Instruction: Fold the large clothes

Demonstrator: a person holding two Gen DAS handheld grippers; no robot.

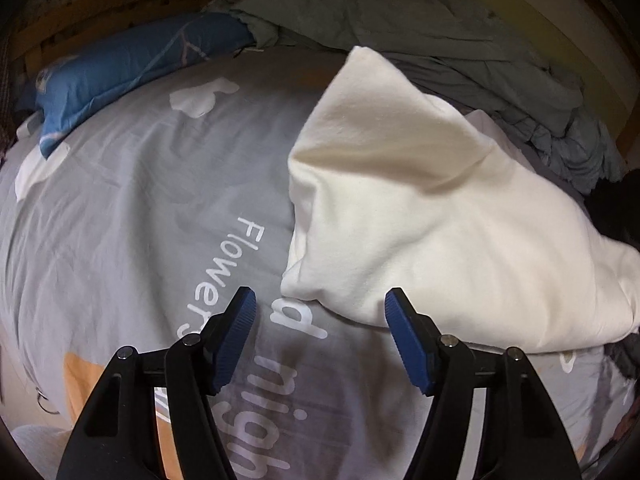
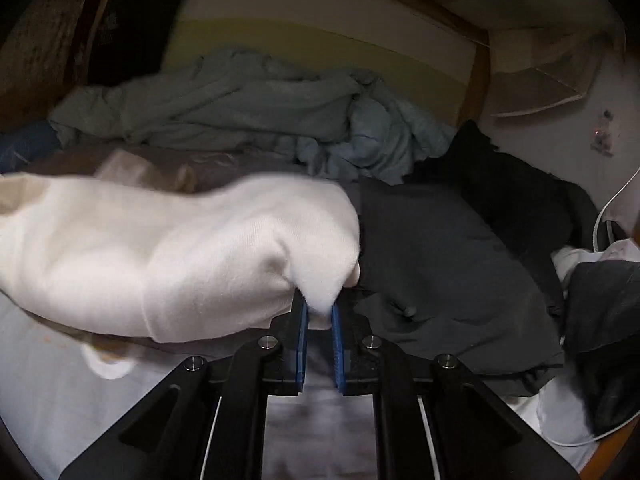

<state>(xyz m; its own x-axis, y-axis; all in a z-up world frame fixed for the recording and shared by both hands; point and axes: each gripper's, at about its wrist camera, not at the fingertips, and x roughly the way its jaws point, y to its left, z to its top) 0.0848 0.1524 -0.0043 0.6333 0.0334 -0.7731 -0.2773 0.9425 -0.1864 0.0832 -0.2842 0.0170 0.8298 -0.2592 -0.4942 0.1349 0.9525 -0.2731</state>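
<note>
- cream-white soft knit garment (image 1: 420, 216) lies bunched on a grey printed bed cover (image 1: 132, 208) with white lettering, seen from the left wrist; one flap of it stands up in a peak.
- left gripper (image 1: 320, 300) hangs over the cover with its blue ribbed pads (image 1: 236, 336) set apart and nothing between them; the right-hand pad sits just beside the garment's near edge, and contact cannot be told.
- blue patterned pillow (image 1: 120, 64) lies at the far left, and a crumpled grey-green blanket (image 1: 440, 40) is heaped behind the garment.
- from the right wrist, the right gripper (image 2: 320, 308) has its blue pads drawn close together, pinching a corner of the cream-white garment (image 2: 168, 256), which stretches off to the left, raised above the bed.
- dark grey cloth (image 2: 448, 264) lies spread just right of the gripper, with the grey-green blanket (image 2: 240, 108) piled beyond.
</note>
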